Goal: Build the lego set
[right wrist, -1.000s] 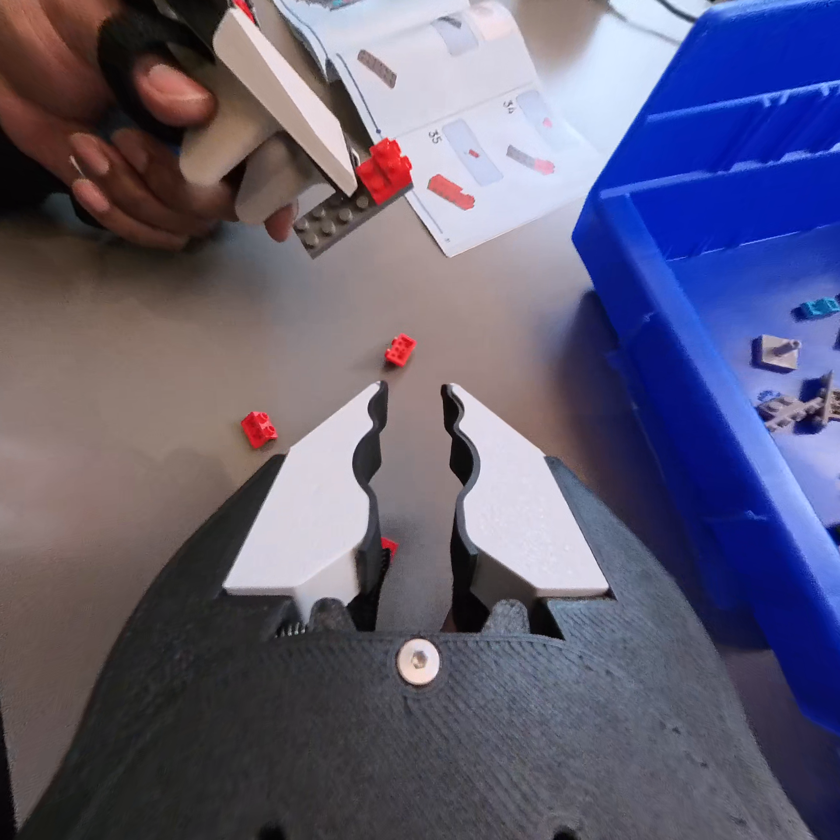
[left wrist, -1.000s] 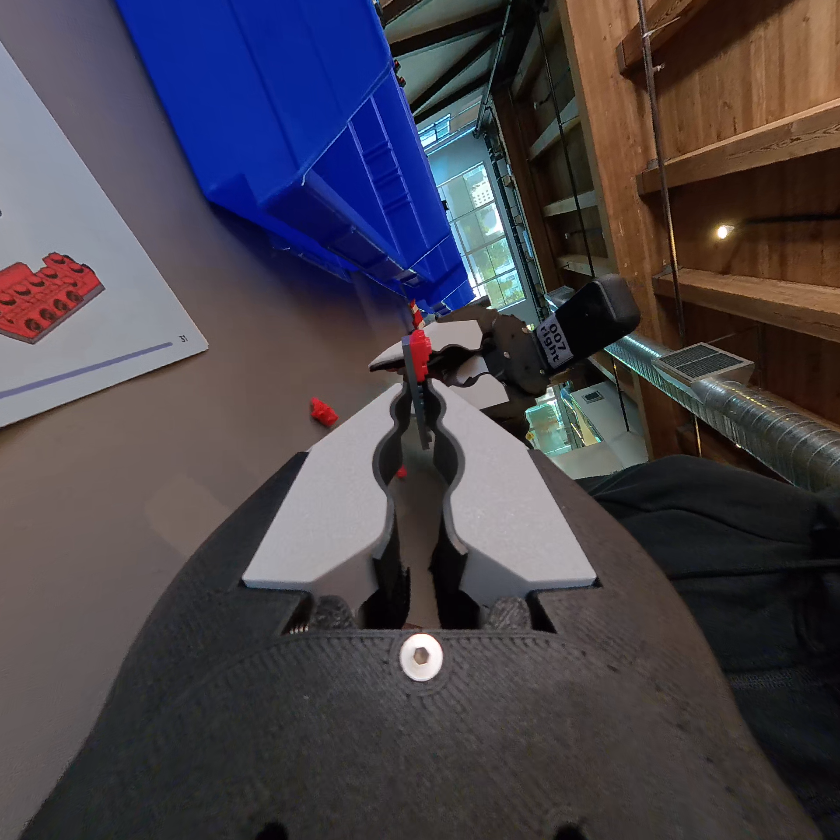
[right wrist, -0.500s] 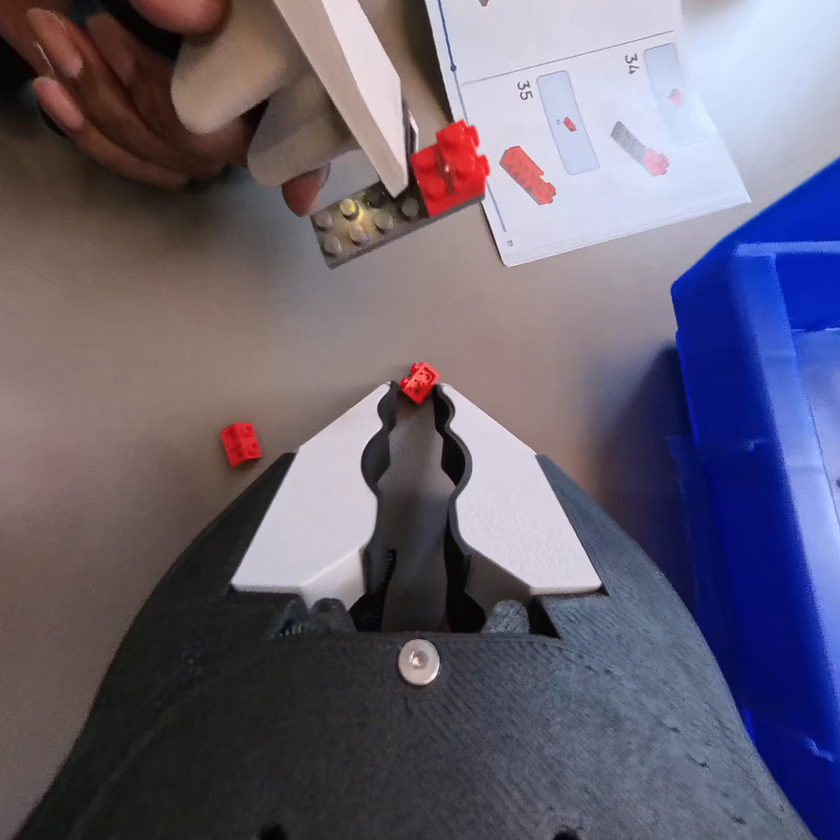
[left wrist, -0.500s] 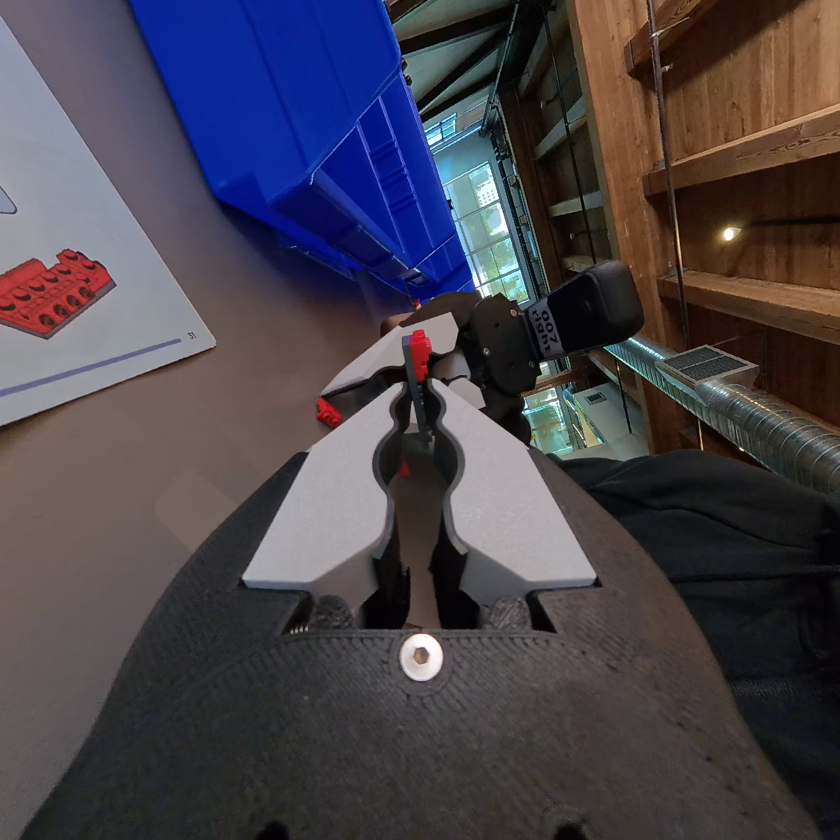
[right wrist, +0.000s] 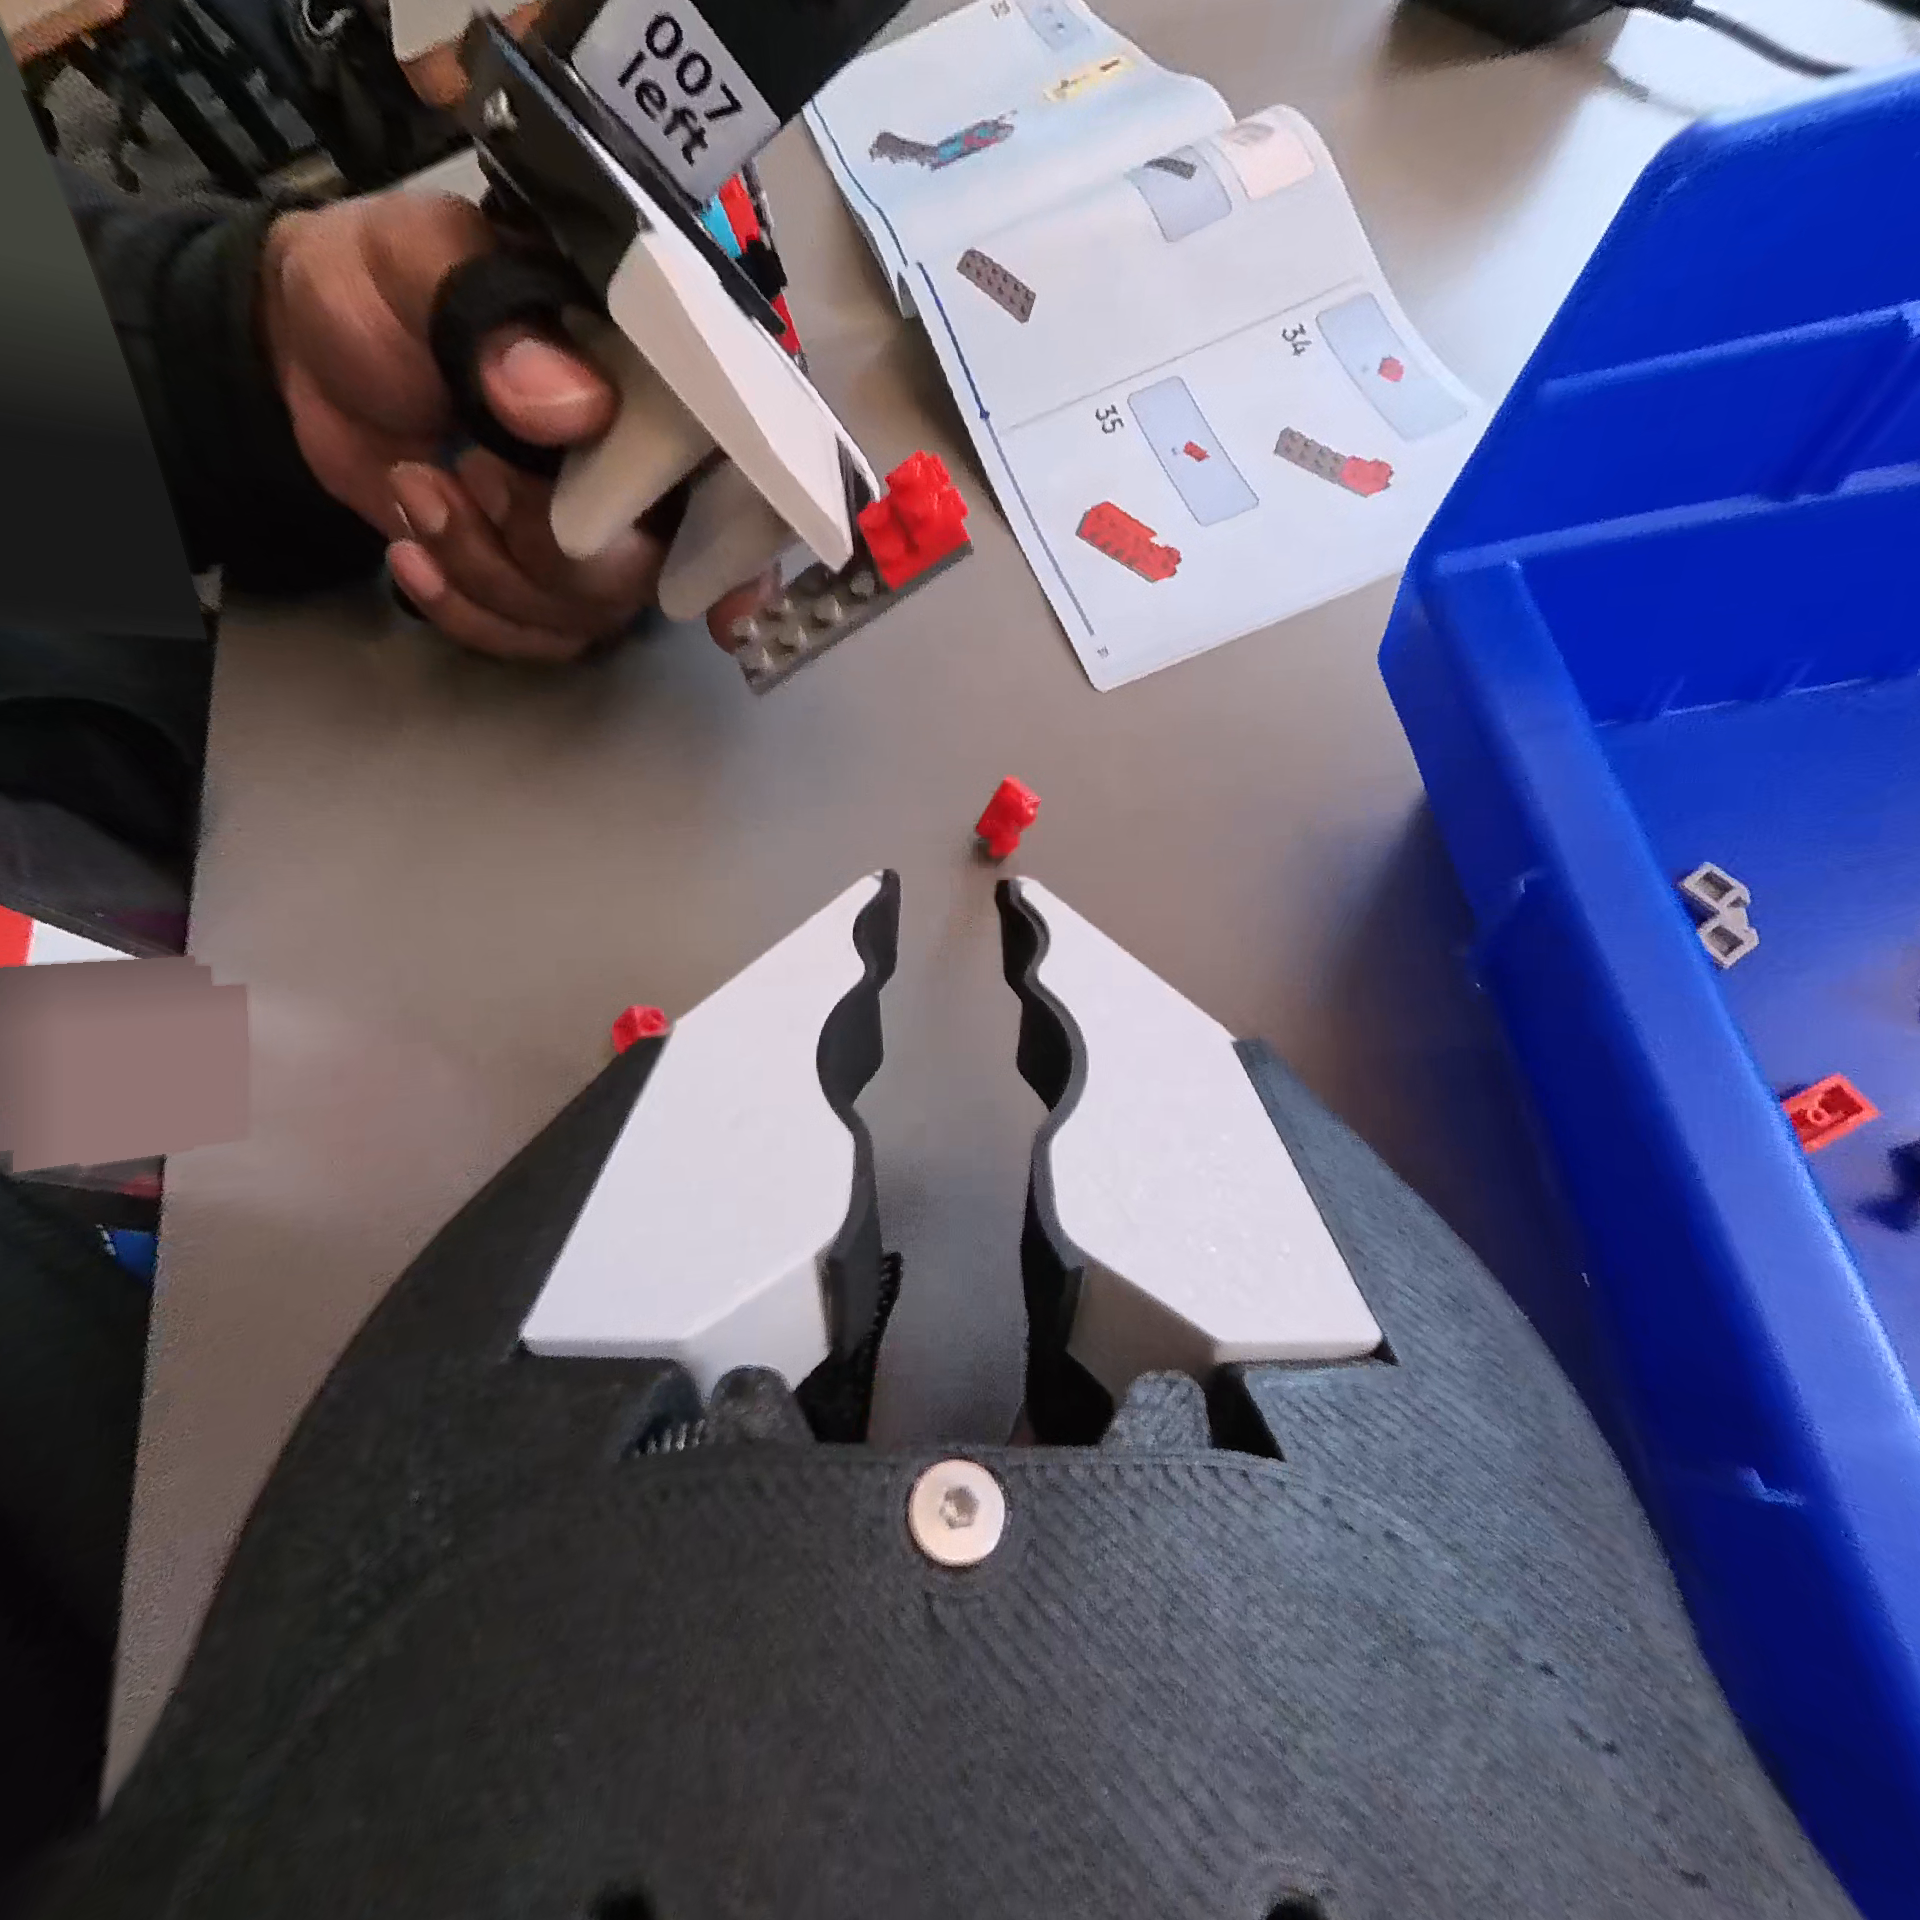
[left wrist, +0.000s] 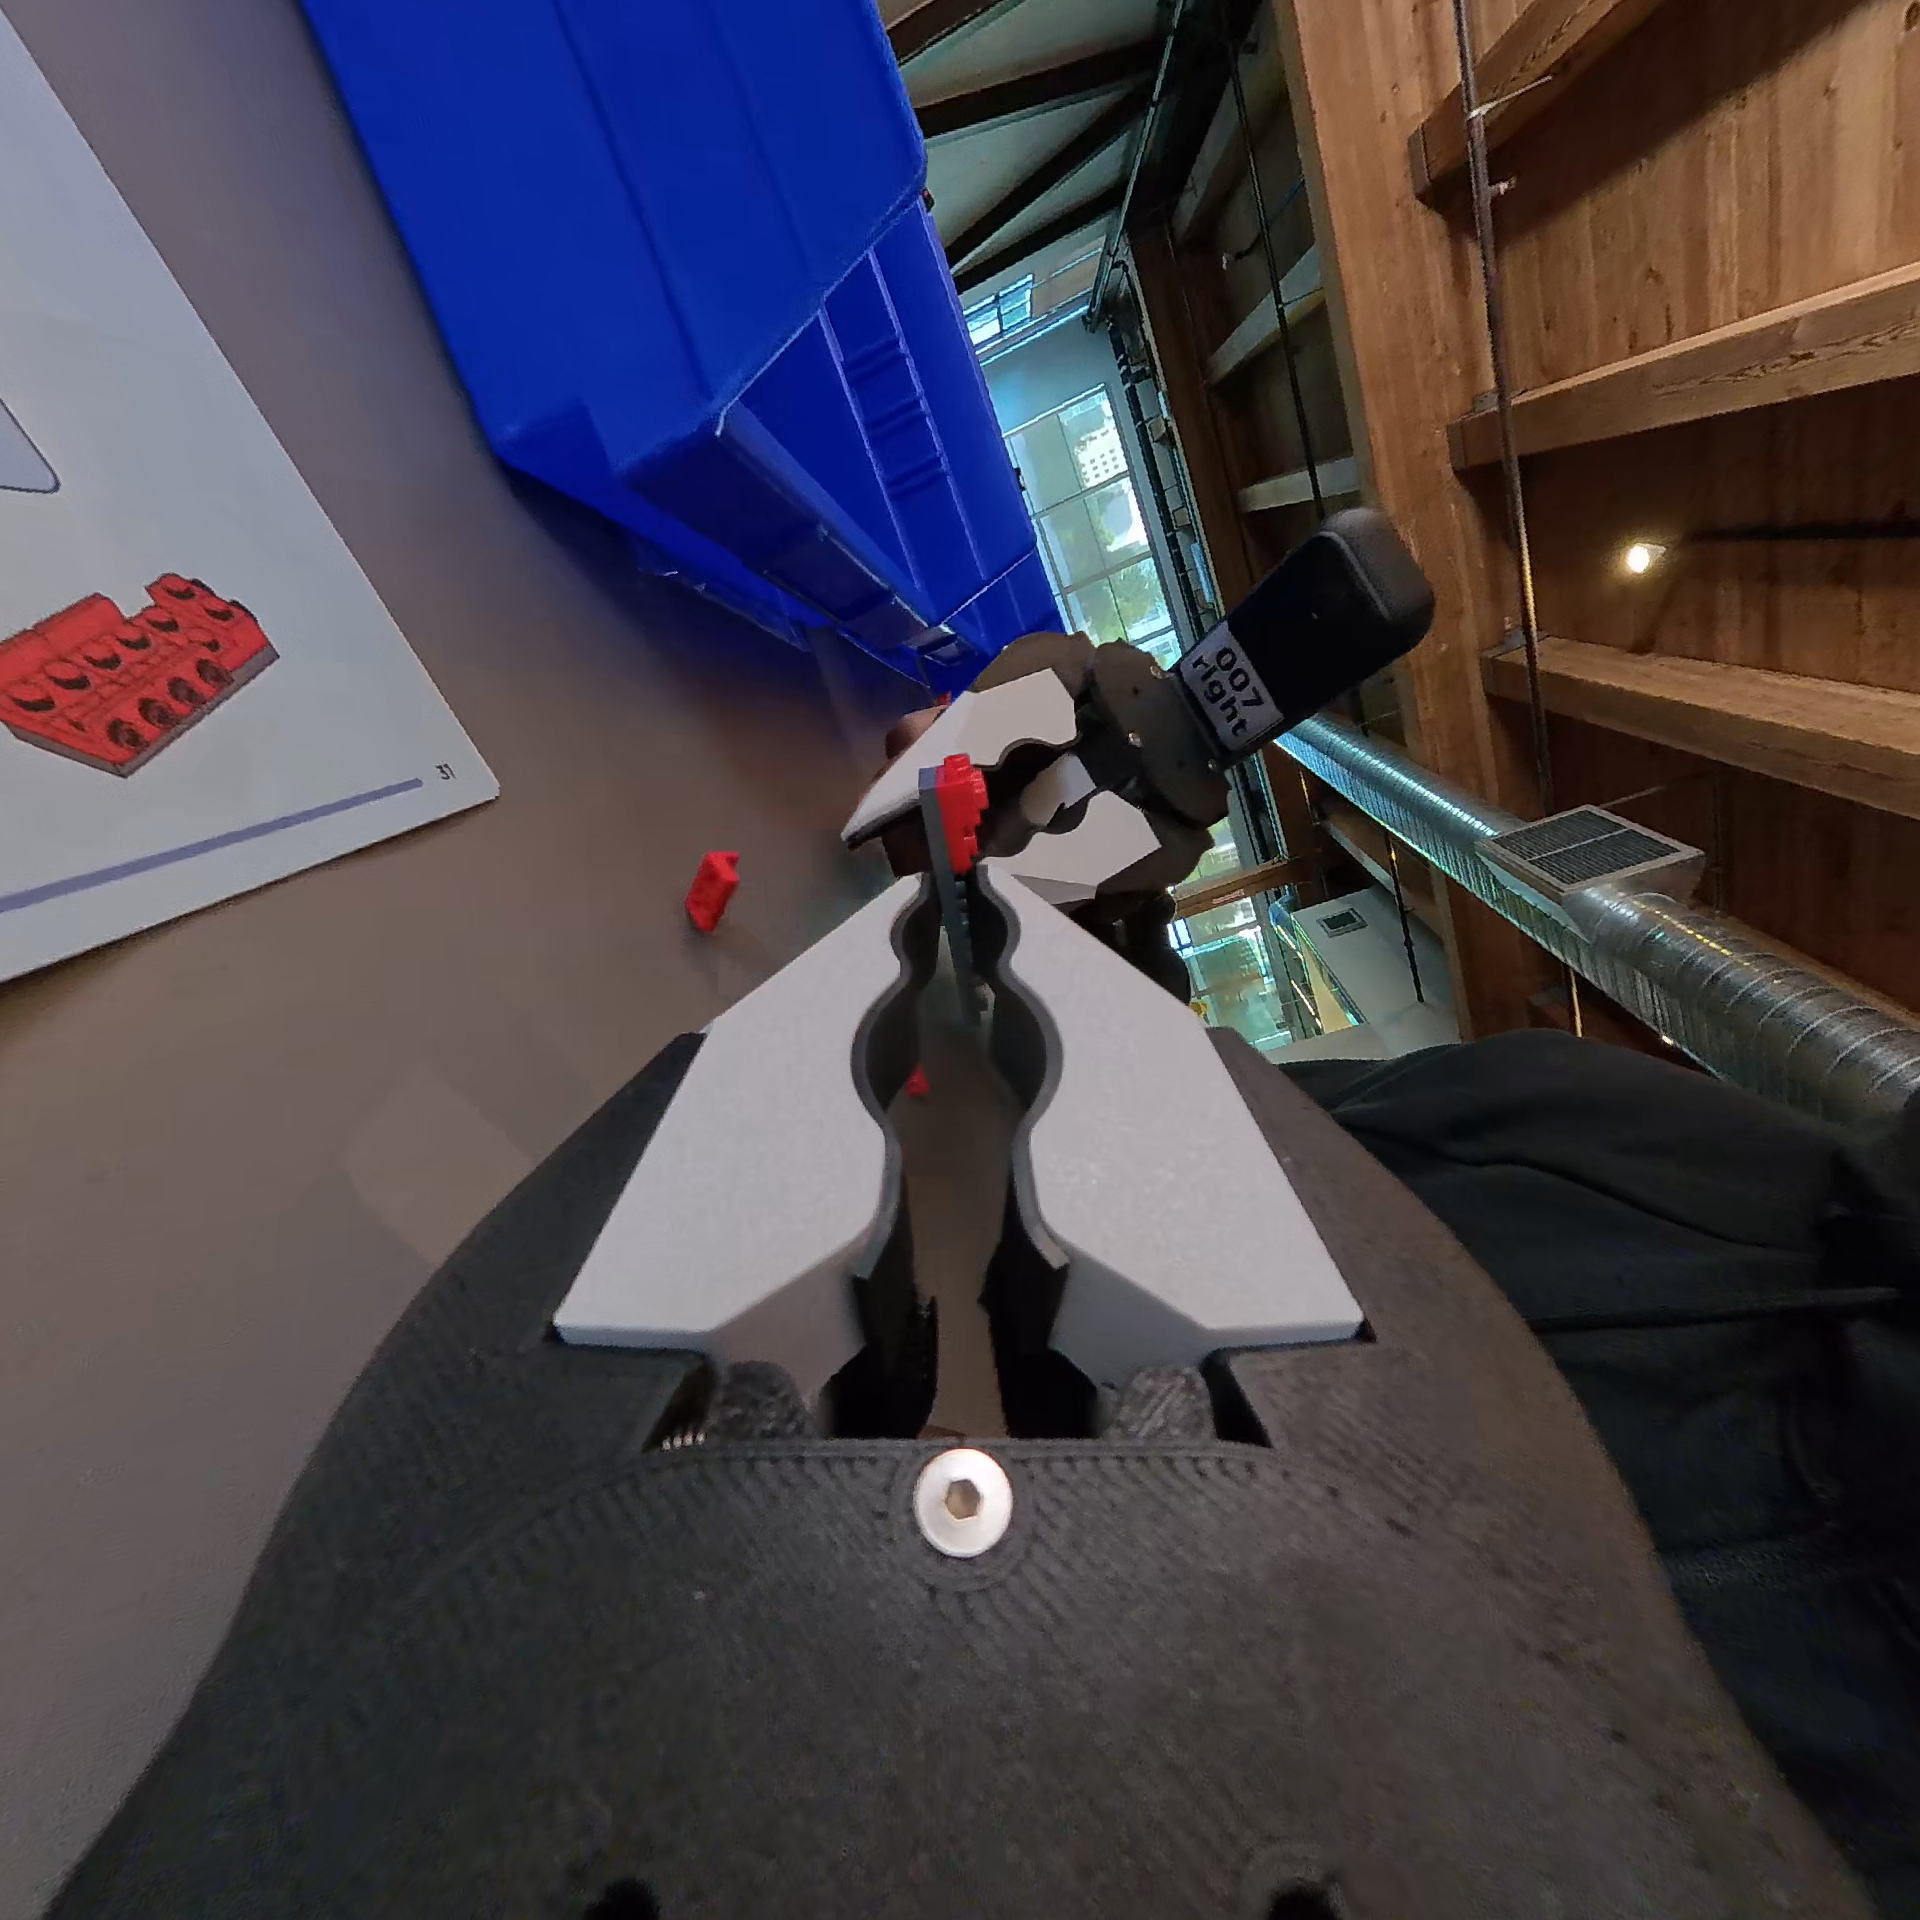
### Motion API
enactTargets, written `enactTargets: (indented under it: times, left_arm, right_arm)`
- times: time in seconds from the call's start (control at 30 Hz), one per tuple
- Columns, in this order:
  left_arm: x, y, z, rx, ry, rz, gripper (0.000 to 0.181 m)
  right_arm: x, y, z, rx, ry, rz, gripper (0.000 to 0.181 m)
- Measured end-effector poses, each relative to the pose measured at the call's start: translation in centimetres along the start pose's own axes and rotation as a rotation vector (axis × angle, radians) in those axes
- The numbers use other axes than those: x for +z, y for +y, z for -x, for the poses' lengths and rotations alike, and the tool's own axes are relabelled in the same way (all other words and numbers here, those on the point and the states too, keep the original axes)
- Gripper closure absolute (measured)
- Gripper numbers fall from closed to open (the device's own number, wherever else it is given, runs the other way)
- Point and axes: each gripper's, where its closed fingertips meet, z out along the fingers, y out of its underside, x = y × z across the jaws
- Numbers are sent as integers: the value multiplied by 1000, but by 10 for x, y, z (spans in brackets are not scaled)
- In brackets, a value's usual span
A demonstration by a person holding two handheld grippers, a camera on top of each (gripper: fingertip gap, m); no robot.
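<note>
left gripper (left wrist: 951, 904) clamped on grey plate (right wrist: 805, 629) bearing red bricks (right wrist: 914, 520) | right gripper (right wrist: 945, 894) stood apart, empty | loose red brick (right wrist: 1006, 816) lay just beyond its tips on table (right wrist: 520, 790)

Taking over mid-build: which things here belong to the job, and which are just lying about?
In the job:
- grey plate with red bricks, clamped in left tool
- loose red brick ahead of open right tool
- instruction booklet
- second red brick

Lying about:
- blue bin of spare parts

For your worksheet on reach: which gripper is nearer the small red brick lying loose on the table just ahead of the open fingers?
Right. The right gripper hovers just short of the red brick; the left gripper is farther off, holding the grey plate.
</note>
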Motion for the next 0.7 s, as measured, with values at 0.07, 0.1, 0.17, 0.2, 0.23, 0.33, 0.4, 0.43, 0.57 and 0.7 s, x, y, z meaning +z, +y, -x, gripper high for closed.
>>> enactTargets:
  times: [0.07,0.1,0.17,0.2,0.23,0.33,0.4,0.43,0.57,0.7]
  left_arm:
    - [0,-1,0,-3,0,-3,177]
    - [0,-1,1,-3,-2,-4,177]
    - [0,-1,1,-2,-10,-7,177]
    - [-1,-1,2,0,-16,-12,177]
    - [-1,-2,3,2,-24,-16,177]
    - [-2,-2,6,8,-52,-18,177]
    - [-2,-1,9,9,-69,-15,177]
    - [-2,-2,10,8,-77,-16,177]
    - [-5,-1,18,2,-130,-6,177]
    - [-6,0,21,-8,-146,-2,177]
  right_arm:
    - [2,4,-3,-9,12,19,162]
    - [3,6,-4,-13,15,27,162]
    - [7,7,-5,-23,18,39,162]
    - [9,7,-6,-30,22,46,162]
    - [11,6,-7,-38,29,53,162]
    - [20,4,-10,-74,45,77,162]
    - [26,3,-11,-110,41,93,162]
    - [29,2,-12,-124,40,104,162]
    - [39,-1,-13,-174,22,131,158]
    - [45,1,-12,-203,25,162,155]
